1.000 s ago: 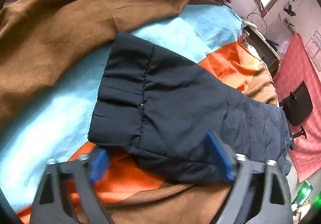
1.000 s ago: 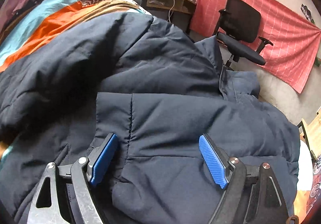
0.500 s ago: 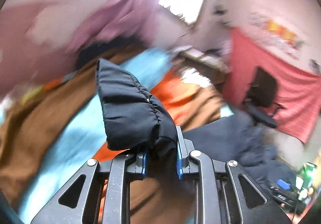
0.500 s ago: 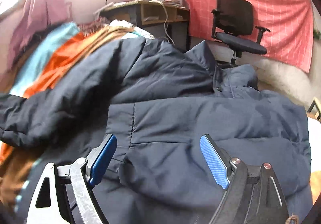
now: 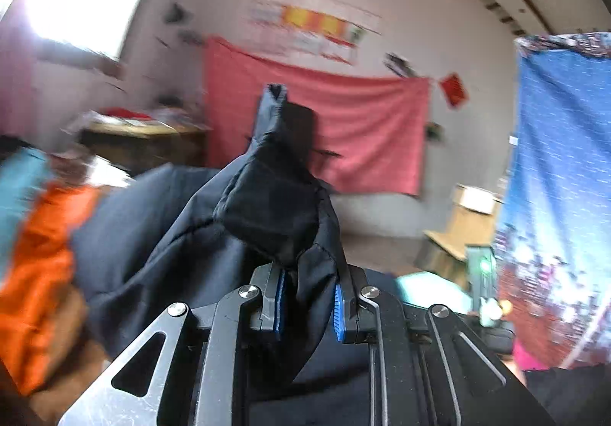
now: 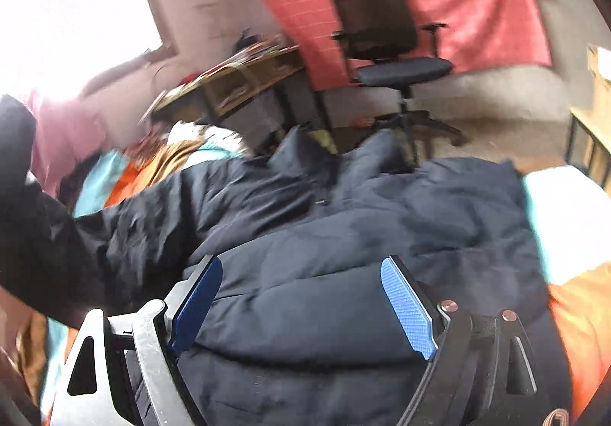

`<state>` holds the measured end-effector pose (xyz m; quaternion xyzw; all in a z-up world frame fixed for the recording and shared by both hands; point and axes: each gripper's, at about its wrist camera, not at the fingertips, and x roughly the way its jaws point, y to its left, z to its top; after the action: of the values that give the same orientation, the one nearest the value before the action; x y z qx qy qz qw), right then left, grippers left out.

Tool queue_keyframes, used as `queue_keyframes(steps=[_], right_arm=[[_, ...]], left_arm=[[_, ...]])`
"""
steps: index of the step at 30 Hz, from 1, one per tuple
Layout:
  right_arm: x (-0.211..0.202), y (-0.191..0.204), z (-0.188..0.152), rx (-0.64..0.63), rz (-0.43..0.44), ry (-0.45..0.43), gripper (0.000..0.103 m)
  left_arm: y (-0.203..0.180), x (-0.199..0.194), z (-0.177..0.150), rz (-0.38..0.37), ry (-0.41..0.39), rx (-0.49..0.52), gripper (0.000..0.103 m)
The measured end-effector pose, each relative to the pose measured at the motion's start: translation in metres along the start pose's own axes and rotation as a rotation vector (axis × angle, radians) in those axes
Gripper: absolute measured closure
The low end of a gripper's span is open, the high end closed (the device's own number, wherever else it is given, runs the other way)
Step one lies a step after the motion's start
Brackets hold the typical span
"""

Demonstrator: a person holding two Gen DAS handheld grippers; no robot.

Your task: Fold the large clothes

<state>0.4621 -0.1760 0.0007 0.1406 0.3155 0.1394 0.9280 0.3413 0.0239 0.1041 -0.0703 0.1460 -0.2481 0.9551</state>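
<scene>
A dark navy padded jacket (image 6: 343,235) lies spread over the bed. My left gripper (image 5: 307,305) is shut on the jacket's sleeve cuff (image 5: 275,196), which stands up between the blue pads, lifted above the jacket body (image 5: 152,227). My right gripper (image 6: 301,303) is open with its blue pads wide apart, low over the jacket's body and holding nothing. The lifted sleeve (image 6: 46,235) stretches off to the left in the right wrist view.
The bed carries orange (image 5: 34,265), light blue and brown covers (image 6: 172,158). A black office chair (image 6: 385,51) stands before a red wall cloth (image 5: 343,135). A wooden desk (image 6: 244,86) is beside it. A blue patterned curtain (image 5: 561,196) hangs at the right.
My left gripper shut on the sleeve cuff, lifted it off the bed and swung it right, over the jacket body. My right gripper stayed open over the jacket and tilted.
</scene>
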Motion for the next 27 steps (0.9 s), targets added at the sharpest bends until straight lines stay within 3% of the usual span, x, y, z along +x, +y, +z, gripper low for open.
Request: queue_keyframes(steps=[5, 9, 12, 14, 16, 19, 21, 25, 27], right_arm=[[-0.022, -0.059, 0.006, 0.112, -0.06, -0.008, 0.019], [-0.031, -0.104, 0.003, 0.205, -0.07, -0.004, 0.019], [-0.03, -0.133, -0.003, 0.306, -0.002, 0.005, 0.019], [-0.026, -0.152, -0.008, 0.404, 0.088, 0.011, 0.019], [-0.022, -0.164, -0.012, 0.475, 0.178, 0.014, 0.019], [-0.005, -0.172, -0.016, 0.55, 0.293, 0.085, 0.017], [0.005, -0.17, -0.018, 0.57, 0.326, 0.131, 0.017], [0.019, -0.16, -0.02, 0.578, 0.342, 0.192, 0.019], [0.022, -0.157, -0.02, 0.588, 0.354, 0.2, 0.032]], left_arm=[[-0.037, 0.063, -0.03, -0.108, 0.147, 0.039, 0.087], [-0.06, 0.106, -0.06, -0.142, 0.303, 0.06, 0.087], [-0.069, 0.133, -0.079, -0.15, 0.417, 0.085, 0.087], [-0.07, 0.145, -0.088, -0.163, 0.466, 0.092, 0.087], [-0.076, 0.153, -0.093, -0.159, 0.501, 0.099, 0.087], [-0.075, 0.159, -0.098, -0.161, 0.532, 0.089, 0.086], [-0.065, 0.153, -0.104, -0.173, 0.547, 0.086, 0.083], [-0.062, 0.149, -0.119, -0.232, 0.582, 0.086, 0.053], [-0.063, 0.14, -0.123, -0.249, 0.58, 0.112, 0.045]])
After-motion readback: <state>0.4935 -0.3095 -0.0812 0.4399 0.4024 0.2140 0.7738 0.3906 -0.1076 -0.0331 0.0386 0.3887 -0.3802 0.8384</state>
